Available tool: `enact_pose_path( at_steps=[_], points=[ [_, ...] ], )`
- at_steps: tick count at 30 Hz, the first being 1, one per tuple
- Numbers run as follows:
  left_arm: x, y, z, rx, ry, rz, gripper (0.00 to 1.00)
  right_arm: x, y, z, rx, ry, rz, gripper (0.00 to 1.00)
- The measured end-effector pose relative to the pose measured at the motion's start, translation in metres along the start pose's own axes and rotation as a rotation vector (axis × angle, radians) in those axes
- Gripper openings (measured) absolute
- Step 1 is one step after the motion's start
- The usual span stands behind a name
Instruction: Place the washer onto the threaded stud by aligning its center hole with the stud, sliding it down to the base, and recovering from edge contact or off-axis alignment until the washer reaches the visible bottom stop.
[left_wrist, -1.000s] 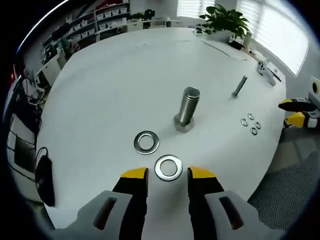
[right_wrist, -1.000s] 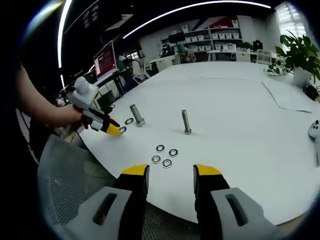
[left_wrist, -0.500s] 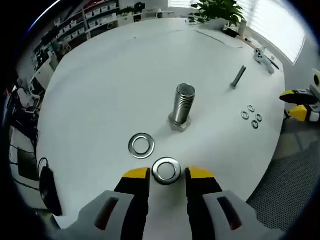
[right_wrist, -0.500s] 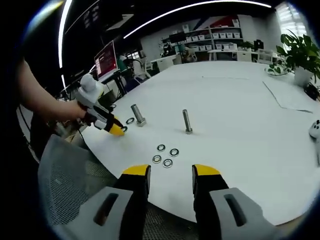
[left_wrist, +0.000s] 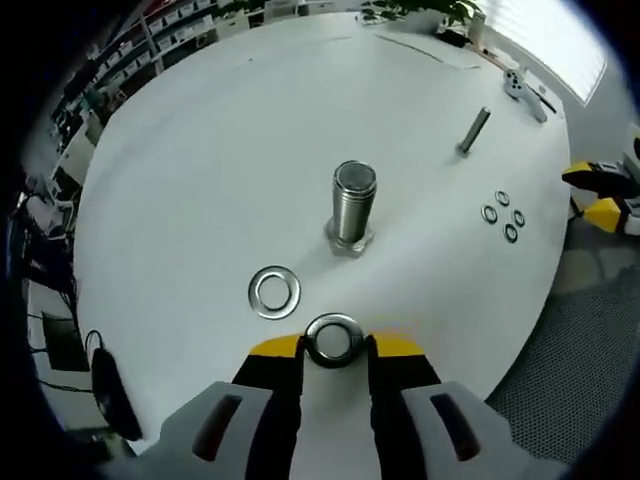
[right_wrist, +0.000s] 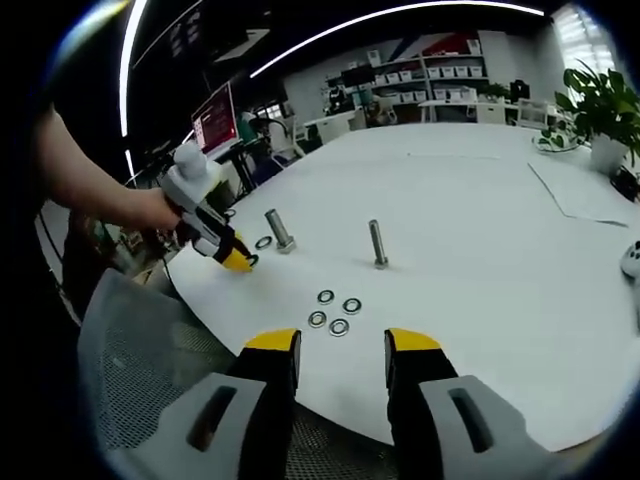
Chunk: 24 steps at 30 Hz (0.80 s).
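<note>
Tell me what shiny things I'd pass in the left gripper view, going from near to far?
Silver steel washer between the yellow tips → second flat steel washer → thick threaded steel stud → thin grey bolt.

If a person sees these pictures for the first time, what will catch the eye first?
Probably the thick threaded stud standing upright in the middle of the white table. Next, the left tongs, with a large washer between their yellow tips, and a second washer lying flat just beyond. Four small washers lie before the open right tongs.
</note>
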<state>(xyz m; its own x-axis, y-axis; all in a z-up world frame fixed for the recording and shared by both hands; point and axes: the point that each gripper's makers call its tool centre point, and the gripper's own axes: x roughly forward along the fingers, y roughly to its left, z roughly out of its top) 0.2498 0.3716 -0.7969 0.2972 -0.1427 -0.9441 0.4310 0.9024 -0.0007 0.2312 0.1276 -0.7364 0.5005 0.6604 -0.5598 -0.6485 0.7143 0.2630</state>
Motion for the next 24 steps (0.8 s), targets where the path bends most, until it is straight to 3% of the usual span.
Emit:
enact_pose_path(
  at_steps=[6, 24],
  points=[
    [0.0008, -0.0007, -0.0009, 0.046, 0.058, -0.014, 0.23, -0.0001, 0.0005, -0.0004, 0.003, 0.002, 0.005, 0.36],
    [-0.0009, -0.0054, -0.0032, 0.046, 0.088, -0.006, 0.26, -0.0005, 0.0045, 0.0009, 0.005, -0.008, 0.029, 0.37]
  ],
)
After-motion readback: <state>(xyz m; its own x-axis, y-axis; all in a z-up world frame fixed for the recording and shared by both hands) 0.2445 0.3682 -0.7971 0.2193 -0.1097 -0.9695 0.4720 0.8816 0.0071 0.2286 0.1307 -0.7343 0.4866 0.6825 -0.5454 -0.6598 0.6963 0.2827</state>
